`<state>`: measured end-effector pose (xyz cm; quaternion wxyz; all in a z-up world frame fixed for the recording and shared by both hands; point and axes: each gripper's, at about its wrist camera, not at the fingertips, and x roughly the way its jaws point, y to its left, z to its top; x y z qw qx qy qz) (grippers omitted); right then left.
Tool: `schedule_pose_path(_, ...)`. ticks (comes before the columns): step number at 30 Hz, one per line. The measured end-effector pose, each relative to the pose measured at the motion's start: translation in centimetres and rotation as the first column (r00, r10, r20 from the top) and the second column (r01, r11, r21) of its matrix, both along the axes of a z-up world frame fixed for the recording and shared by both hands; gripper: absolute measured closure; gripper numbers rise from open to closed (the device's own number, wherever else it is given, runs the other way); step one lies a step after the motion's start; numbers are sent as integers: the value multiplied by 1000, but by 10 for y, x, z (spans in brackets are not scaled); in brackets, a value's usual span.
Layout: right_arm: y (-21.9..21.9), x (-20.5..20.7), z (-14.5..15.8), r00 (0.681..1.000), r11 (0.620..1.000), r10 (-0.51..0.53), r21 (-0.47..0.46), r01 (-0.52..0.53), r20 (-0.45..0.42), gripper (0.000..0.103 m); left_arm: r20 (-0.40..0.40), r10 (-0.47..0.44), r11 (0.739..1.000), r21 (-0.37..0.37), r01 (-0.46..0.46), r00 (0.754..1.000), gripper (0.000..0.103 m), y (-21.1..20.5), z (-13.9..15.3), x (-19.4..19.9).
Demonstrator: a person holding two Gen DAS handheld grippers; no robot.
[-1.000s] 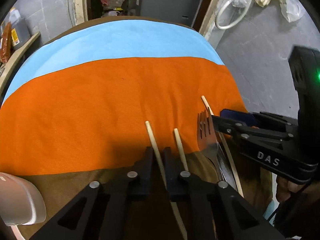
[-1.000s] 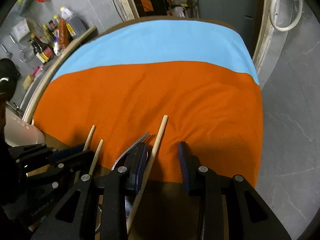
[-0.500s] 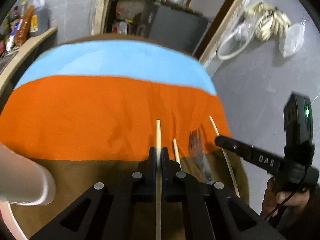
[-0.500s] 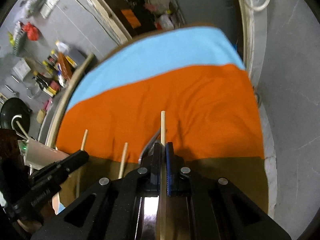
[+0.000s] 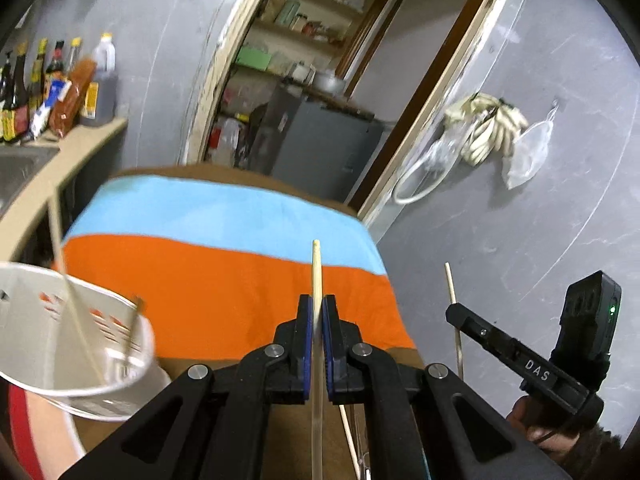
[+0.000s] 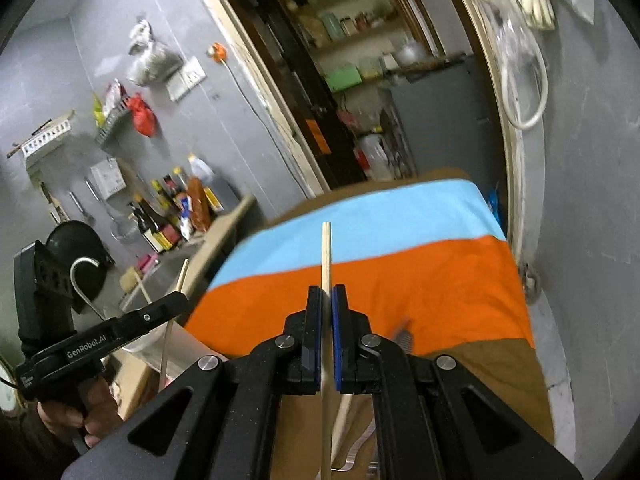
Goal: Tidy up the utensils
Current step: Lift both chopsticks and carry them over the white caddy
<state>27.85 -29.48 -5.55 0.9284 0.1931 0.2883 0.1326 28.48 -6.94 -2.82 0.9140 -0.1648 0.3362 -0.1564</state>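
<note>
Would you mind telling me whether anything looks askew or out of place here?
Nothing looks damaged or spilled. Each gripper, left and right, holds one chopstick straight between its fingers. In the white utensil holder, the chopsticks merely lean.

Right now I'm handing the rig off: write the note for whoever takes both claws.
Left claw: shut on a chopstick, lifted off the cloth.
Right claw: shut on a second chopstick, also lifted.
White holder sits at the left, with two sticks already inside.
Left to do: drop both held chopsticks into the holder, then collect the fork and the loose chopstick lying on the brown cloth below the claws.
</note>
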Motion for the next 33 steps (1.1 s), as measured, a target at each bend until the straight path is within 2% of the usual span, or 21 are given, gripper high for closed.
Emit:
schedule_pose_path(5,39,-11,25,997,1000,6,27,-8,78,99,58,26,1000,9,-27,998,98,41,25,-16)
schedule_pose_path(12,112,-1,47,983,996,44,72,-58,179,99,122,138,990,25,-142,983,98,118,48,-26)
schedule_pose_path(18,164,20,66,971,992,10,117,-39,239,99,185,273,961,-14,-275,944,98,194,60,-17)
schedule_pose_path(20,184,28,69,964,995,-16,103,-12,265,99,204,306,951,-17,-309,930,98,210,60,-11)
schedule_pose_path(24,206,35,68,951,997,-46,69,26,305,99,221,356,933,-39,-356,908,98,228,54,2)
schedule_pose_path(33,224,43,44,940,994,-100,67,82,325,99,226,351,936,-79,-342,909,98,234,26,24)
